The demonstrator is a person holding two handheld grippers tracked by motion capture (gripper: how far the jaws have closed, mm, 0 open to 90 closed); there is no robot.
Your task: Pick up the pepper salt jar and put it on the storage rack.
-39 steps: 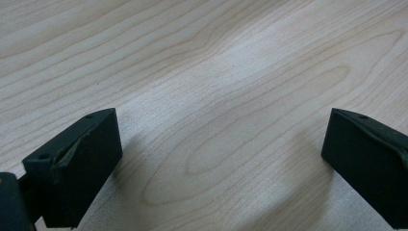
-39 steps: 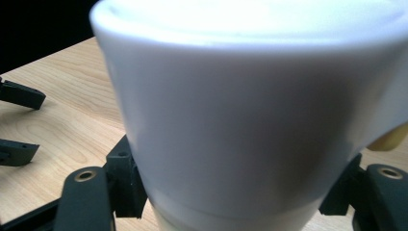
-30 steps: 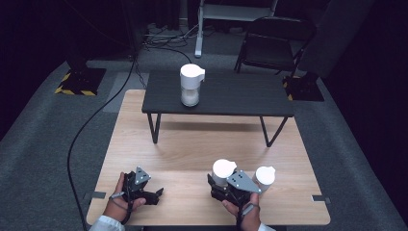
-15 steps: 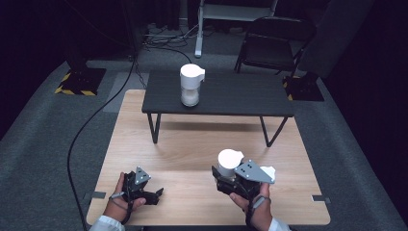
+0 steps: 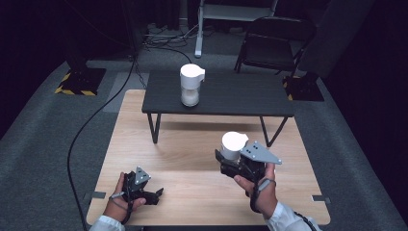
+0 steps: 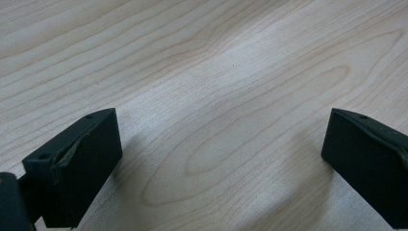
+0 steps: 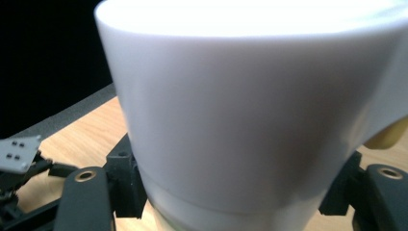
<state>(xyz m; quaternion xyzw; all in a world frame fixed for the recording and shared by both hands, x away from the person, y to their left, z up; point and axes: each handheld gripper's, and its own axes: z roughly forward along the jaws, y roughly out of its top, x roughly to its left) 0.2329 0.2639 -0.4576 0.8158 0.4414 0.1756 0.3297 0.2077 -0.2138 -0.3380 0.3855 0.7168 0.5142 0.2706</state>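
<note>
Right hand-held gripper (image 5: 230, 159) clamps the white cup (image 5: 234, 144) low on its wall, keeping it upright & clear of the wooden worktop (image 5: 192, 154) at 5 o'clock. Left hand-held gripper (image 5: 155, 194) rests wide open, empty, at 7 o'clock. Vs 1 s ago: cup is higher & further right, hiding the 2nd white cup.

No lettering to read here.
Nothing legible on the white plastic cup (image 5: 234, 144), the pale wooden tabletop (image 5: 192, 168) or the dark low table (image 5: 240, 96): no labels, brands, numbers.
</note>
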